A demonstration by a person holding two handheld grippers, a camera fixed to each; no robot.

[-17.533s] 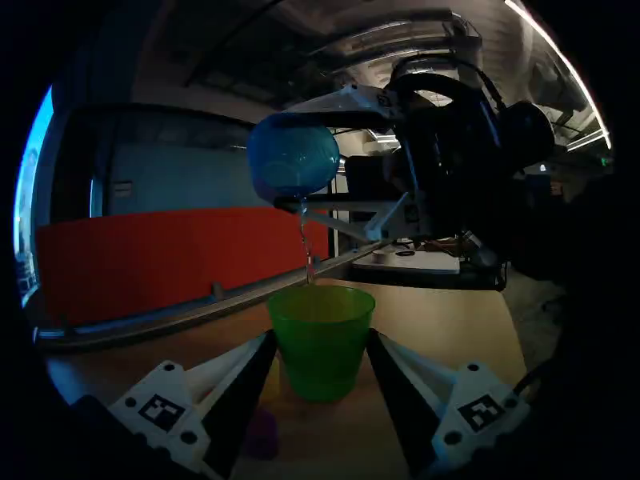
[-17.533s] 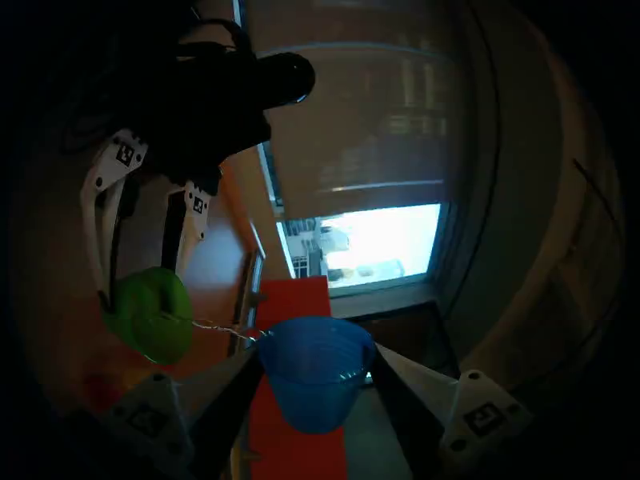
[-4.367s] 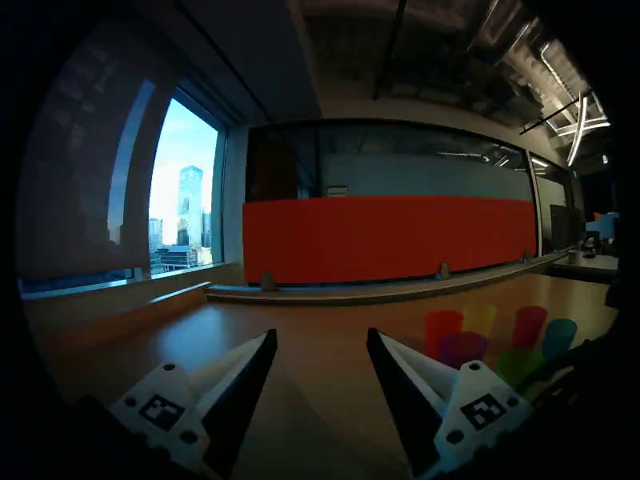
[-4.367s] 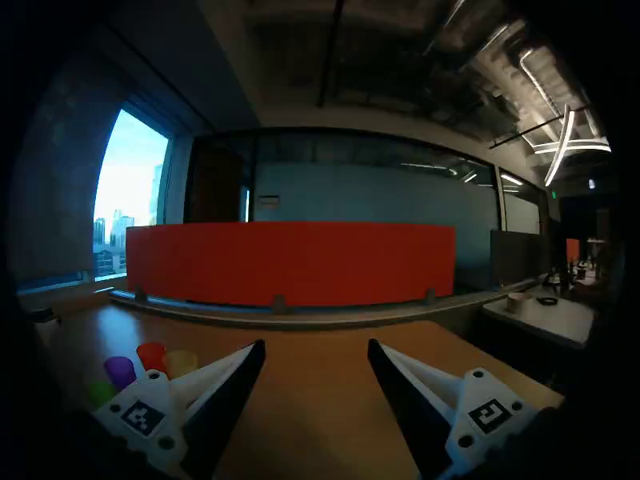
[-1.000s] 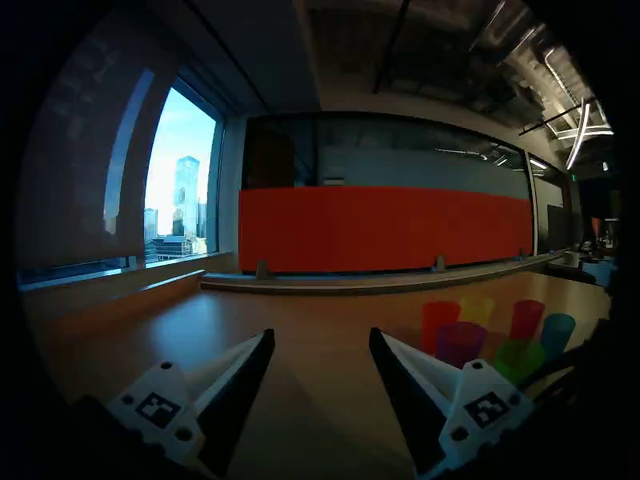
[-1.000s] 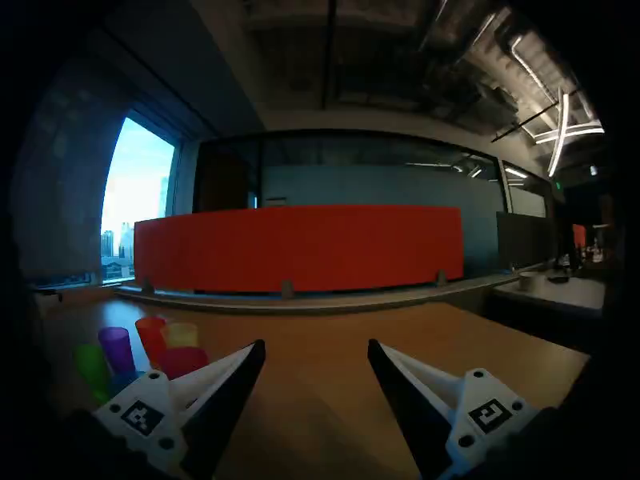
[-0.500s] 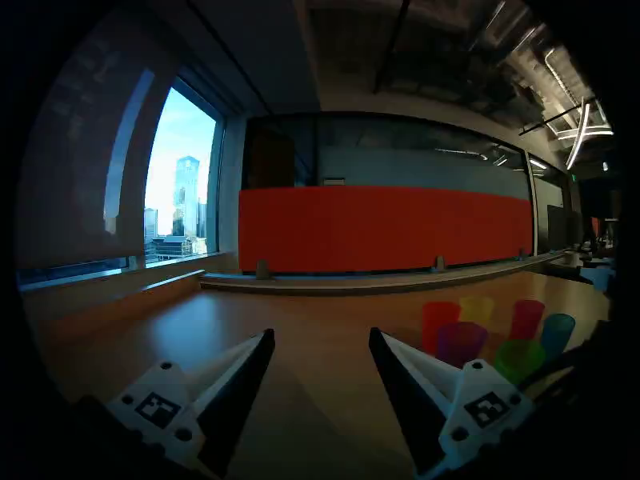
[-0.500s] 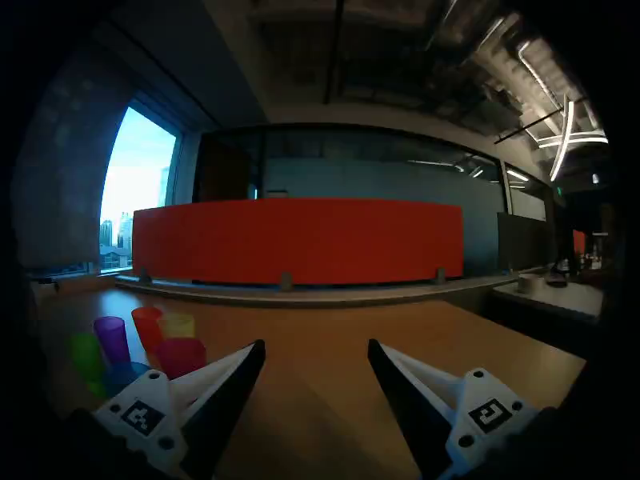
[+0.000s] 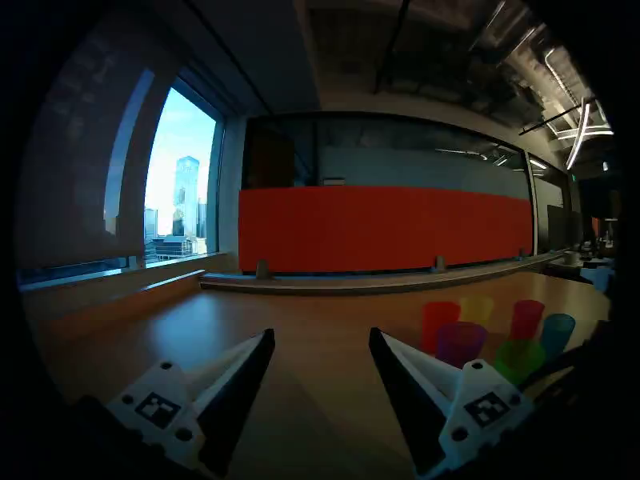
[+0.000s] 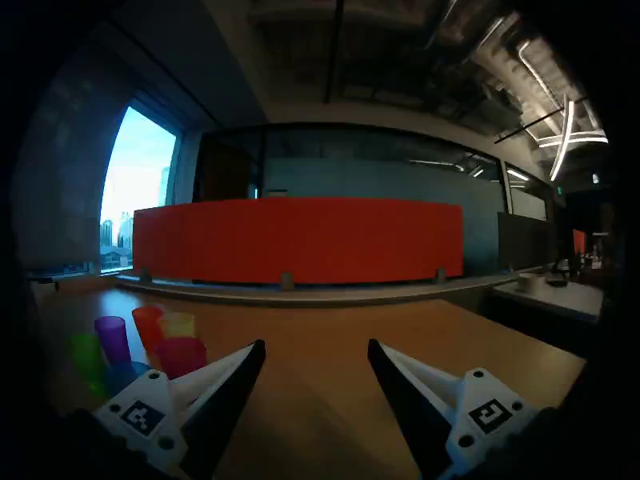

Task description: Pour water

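Left gripper [image 9: 320, 332]: jaws wide apart, nothing between them but bare tabletop [image 9: 320, 308]. It hangs low over the wood, pointing at the red partition [image 9: 384, 228], with the window [image 9: 180, 200] off to the left.

In the left gripper view all six cups stand upright on the tabletop in a tight cluster, right of my right-hand jaw and past its tip, none between the jaws. The purple cup [image 9: 460, 342] and green cup [image 9: 518, 358] are nearest, their bases hidden behind that jaw. The orange cup [image 9: 438, 318], yellow cup [image 9: 478, 308], pink cup [image 9: 526, 318] and blue cup [image 9: 558, 332] sit just behind them.

Right gripper [image 10: 315, 344]: jaws also wide apart and holding nothing, aimed at the same partition.

In the right gripper view the cluster is left of my left-hand jaw. The pink cup [image 10: 182, 354] is just beside it and the blue cup [image 10: 124, 374] is partly hidden behind it. The purple cup [image 10: 112, 336], orange cup [image 10: 148, 326], yellow cup [image 10: 178, 324] and green cup [image 10: 84, 352] stand farther out.

So the cups sit between the two grippers, touching neither. Too dim to tell the water level in any cup.
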